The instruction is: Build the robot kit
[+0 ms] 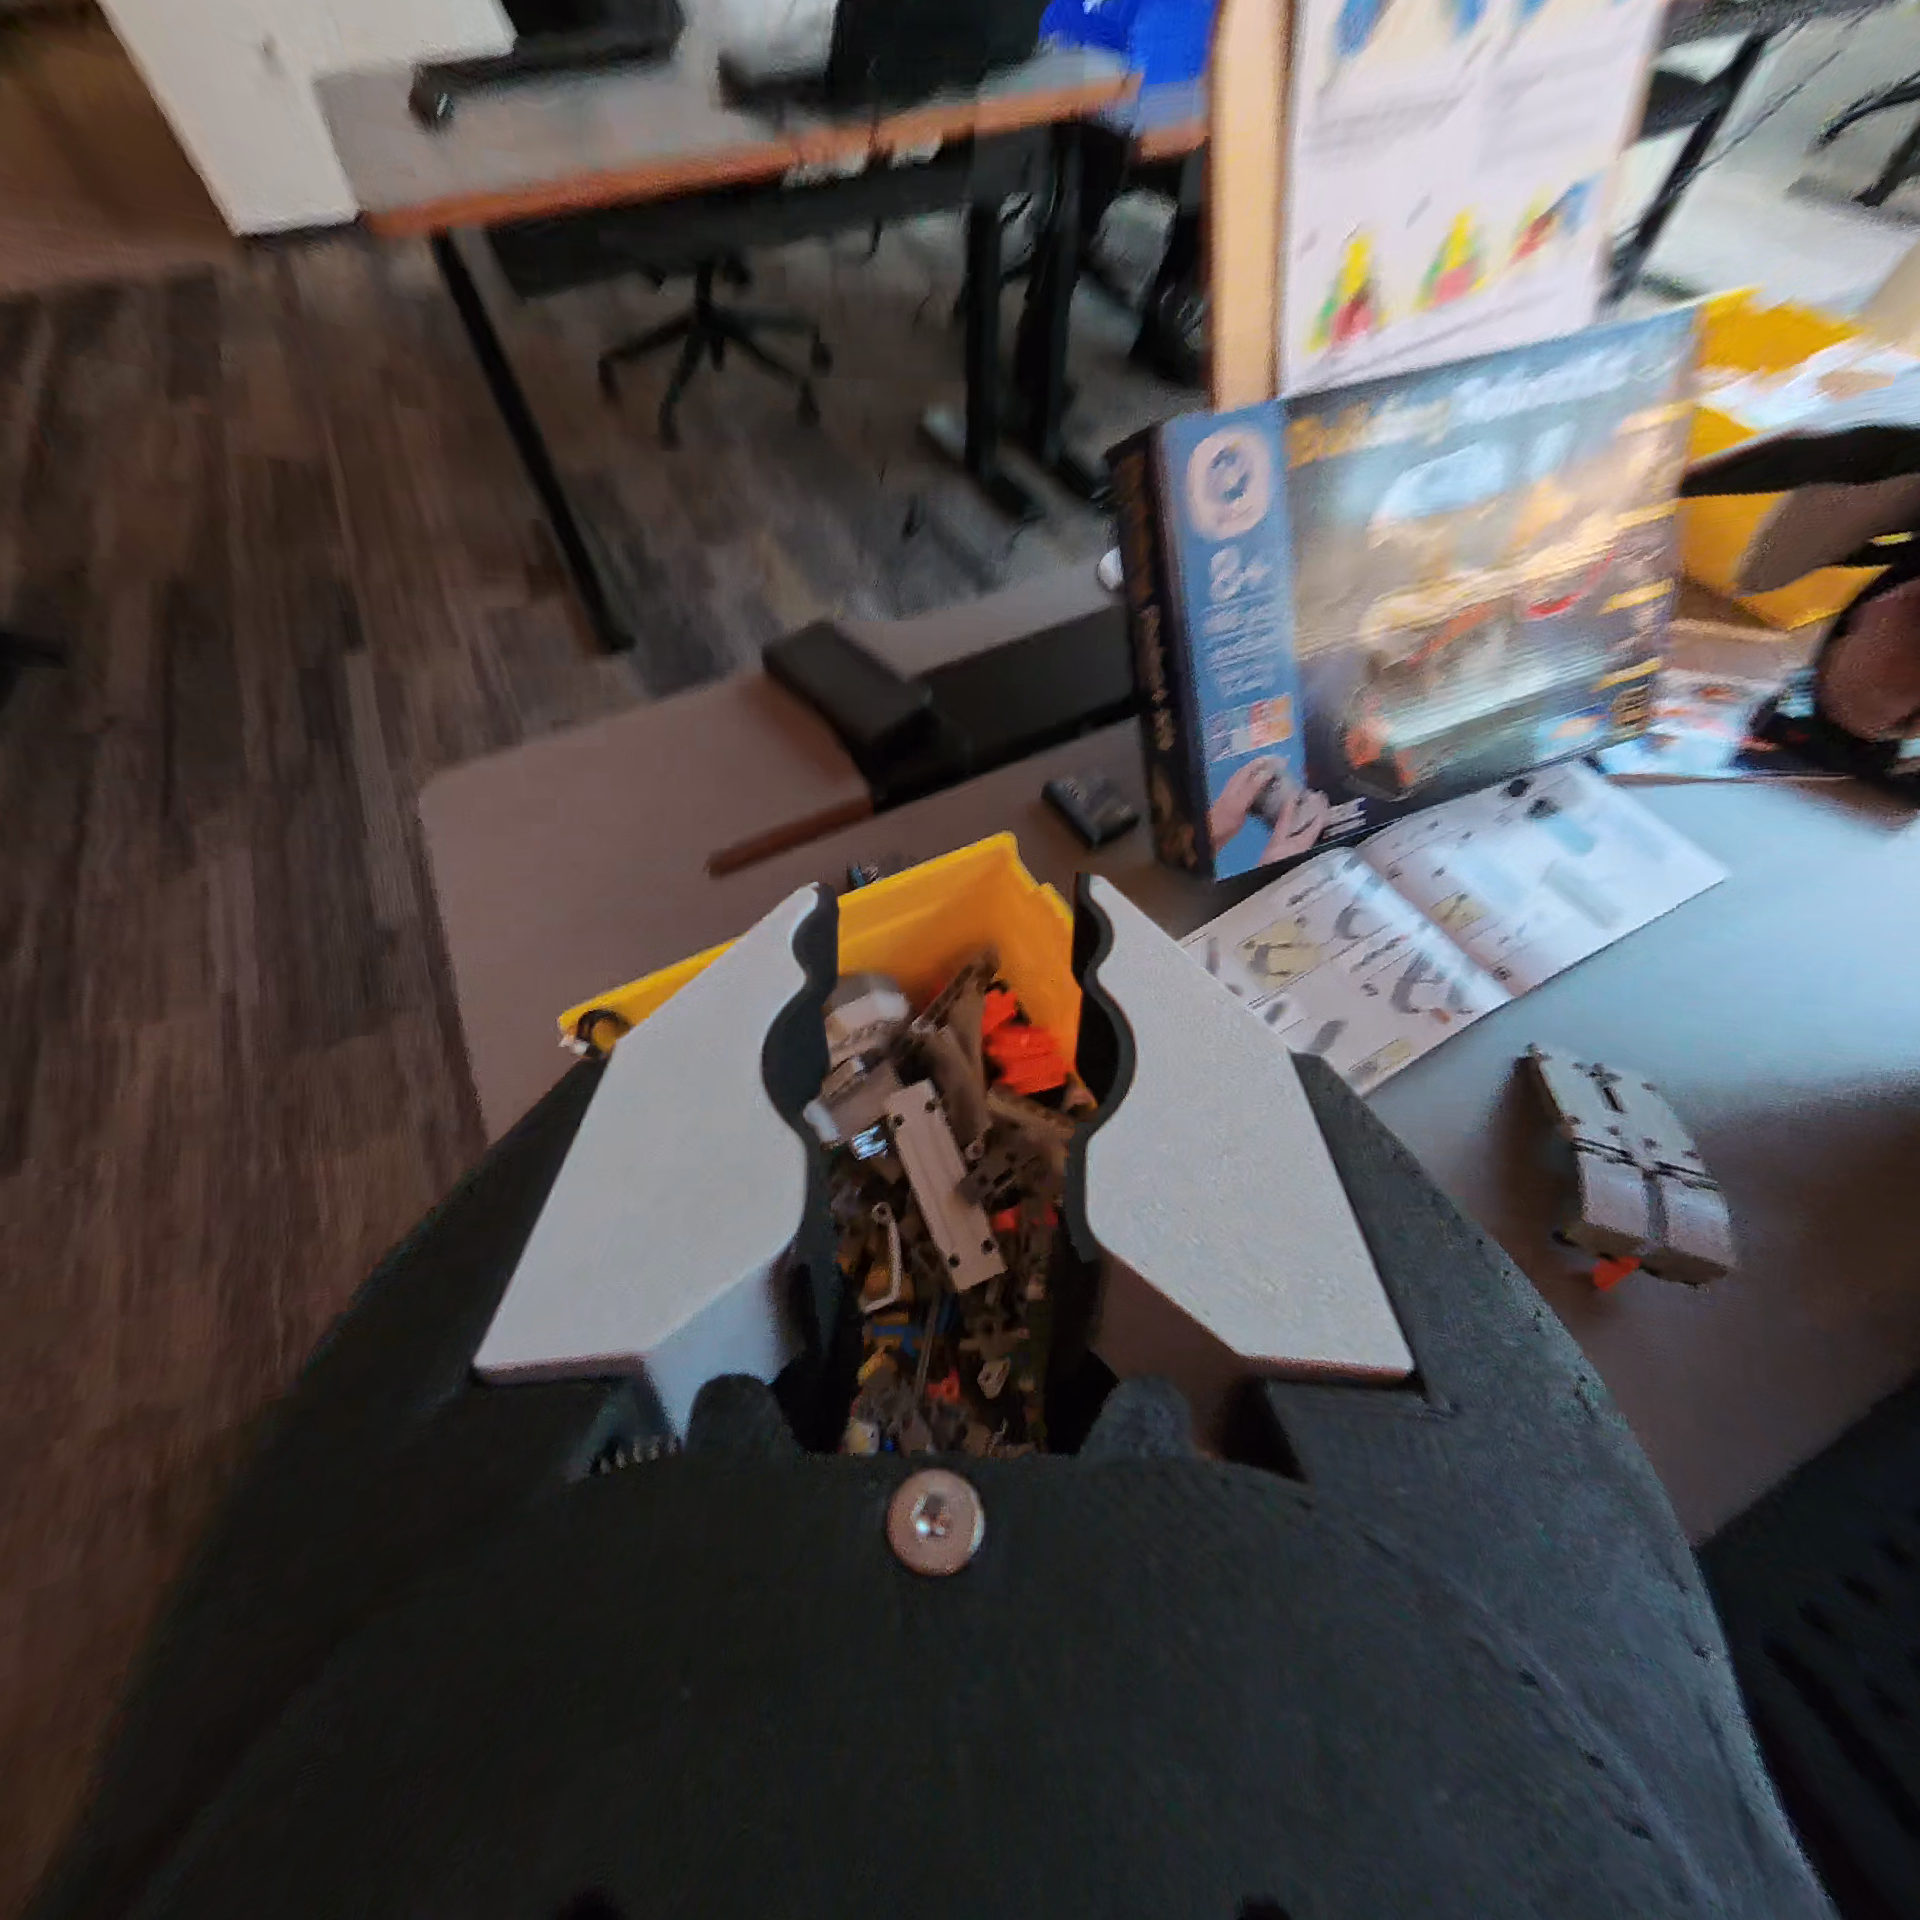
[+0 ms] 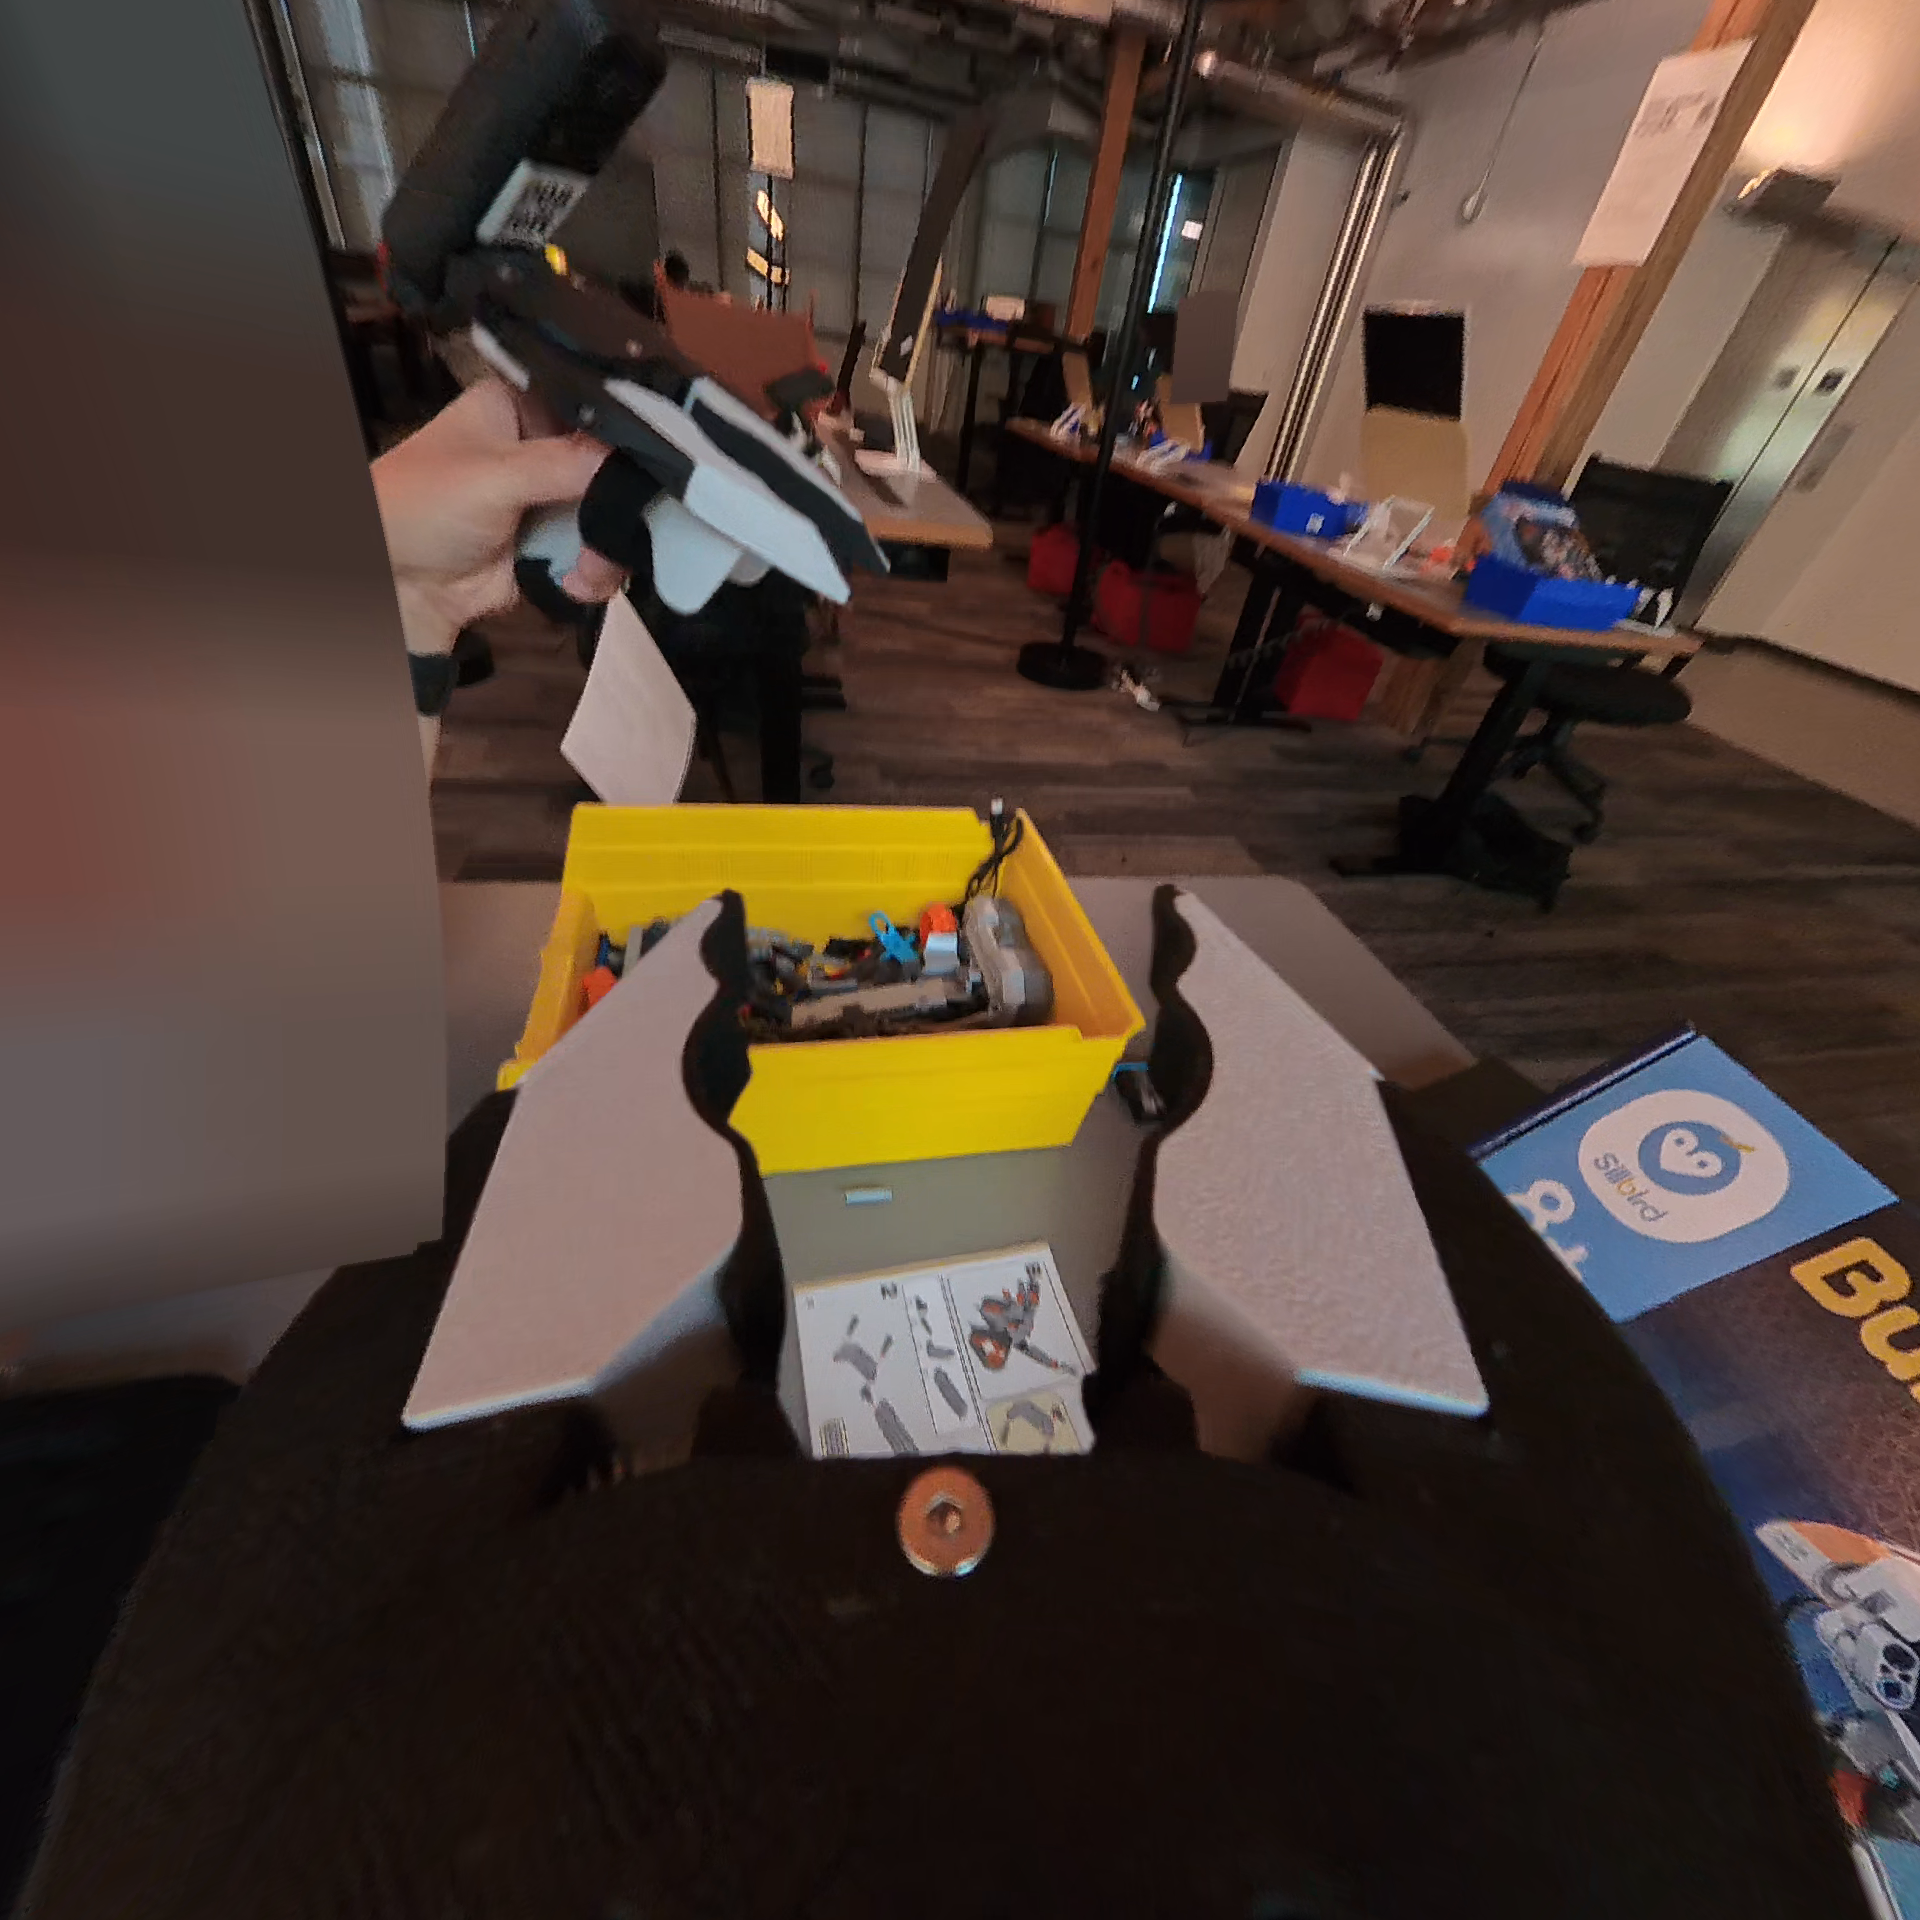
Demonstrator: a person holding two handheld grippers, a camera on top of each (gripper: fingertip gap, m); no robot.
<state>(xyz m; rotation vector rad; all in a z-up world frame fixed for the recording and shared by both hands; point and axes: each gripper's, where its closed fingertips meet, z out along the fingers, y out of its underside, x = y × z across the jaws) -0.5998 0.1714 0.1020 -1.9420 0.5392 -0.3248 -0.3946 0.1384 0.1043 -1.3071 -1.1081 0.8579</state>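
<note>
Grippers both gape empty: your left gripper (image 1: 951, 914) hovers over the yellow bin (image 1: 935, 914); descending blindly could jam loose parts (image 1: 935, 1143) at twelve o'clock.

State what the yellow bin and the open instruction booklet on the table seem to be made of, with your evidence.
Yellow bin: likely moulded plastic, with a smooth, even, slightly glossy colour and ribbed walls. Instruction booklet: printed paper, its thin white pages lying flat and open with a centre fold. Blur leaves the finish uncertain.

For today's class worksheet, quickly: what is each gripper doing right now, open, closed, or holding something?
Left gripper: open, empty, above the yellow bin of parts.
Right gripper: open, empty, short of the bin.
</note>
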